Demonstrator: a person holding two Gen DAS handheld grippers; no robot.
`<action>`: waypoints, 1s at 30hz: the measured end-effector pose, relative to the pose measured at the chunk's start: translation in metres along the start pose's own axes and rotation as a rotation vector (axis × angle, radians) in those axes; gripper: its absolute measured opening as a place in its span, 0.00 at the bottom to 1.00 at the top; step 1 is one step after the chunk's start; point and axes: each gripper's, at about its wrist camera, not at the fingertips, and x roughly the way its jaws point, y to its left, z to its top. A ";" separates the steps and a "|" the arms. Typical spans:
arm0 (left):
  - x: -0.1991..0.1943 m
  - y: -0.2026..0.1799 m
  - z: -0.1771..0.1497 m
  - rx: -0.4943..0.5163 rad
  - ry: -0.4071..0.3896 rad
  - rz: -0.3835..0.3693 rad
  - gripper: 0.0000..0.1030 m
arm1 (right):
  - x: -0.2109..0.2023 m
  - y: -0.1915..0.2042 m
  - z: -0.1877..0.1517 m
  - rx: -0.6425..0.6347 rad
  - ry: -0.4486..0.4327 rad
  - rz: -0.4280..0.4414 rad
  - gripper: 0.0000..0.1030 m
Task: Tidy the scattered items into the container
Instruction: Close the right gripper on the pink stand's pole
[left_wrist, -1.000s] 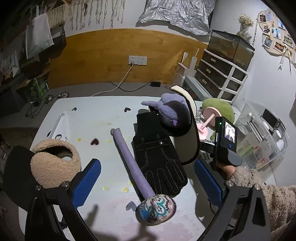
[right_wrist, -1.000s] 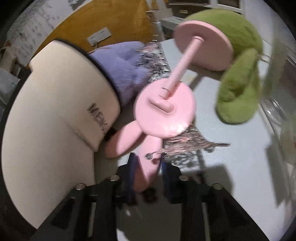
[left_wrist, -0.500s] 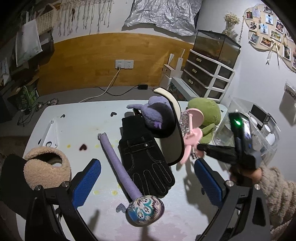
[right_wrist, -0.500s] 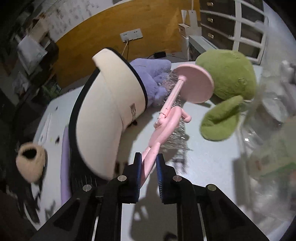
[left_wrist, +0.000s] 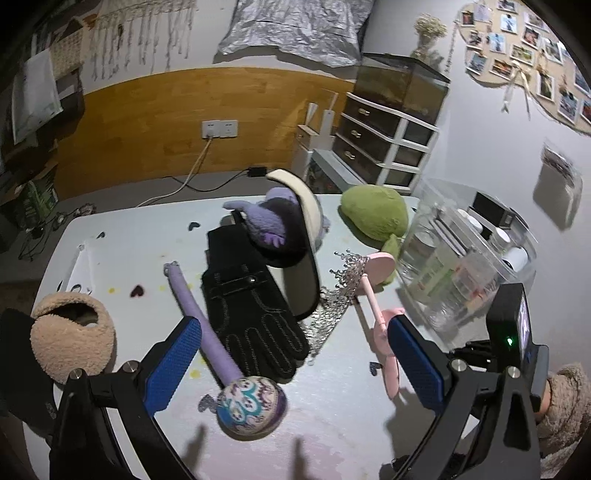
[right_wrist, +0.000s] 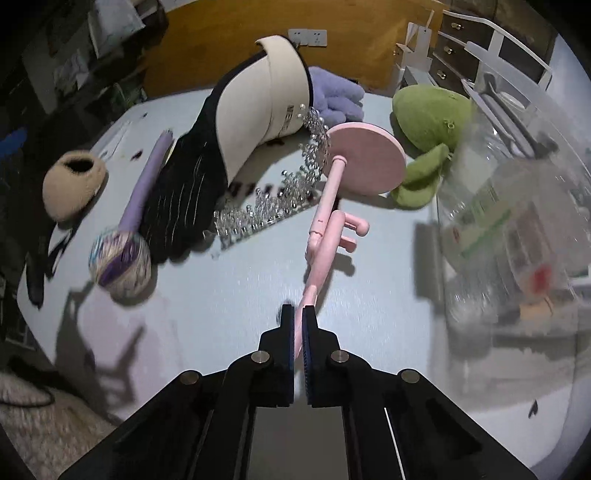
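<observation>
Lifted since before, the pink stand (right_wrist: 325, 206) sits pinched in the right tool (right_wrist: 298, 314); left tool (left_wrist: 291, 358) gapes empty.

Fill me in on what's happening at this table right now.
A person holding a gripper in each hand is tidying clutter into the clear container. The right gripper is shut on the end of the pink stand, its round base lifted up near the green plush. The left gripper is open over the table, holding nothing. The black glove, purple mallet, visor, tiara and tan earmuff lie on the table.
</observation>
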 end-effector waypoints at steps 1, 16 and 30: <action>0.001 -0.005 0.000 0.009 -0.001 -0.003 0.98 | -0.003 -0.001 -0.004 0.000 0.006 0.001 0.03; 0.048 -0.064 -0.014 0.066 0.083 -0.062 0.89 | -0.016 -0.056 -0.022 0.255 -0.020 0.078 0.03; 0.051 -0.069 -0.010 0.034 0.091 0.012 0.91 | 0.039 -0.047 0.022 0.176 -0.125 -0.187 0.61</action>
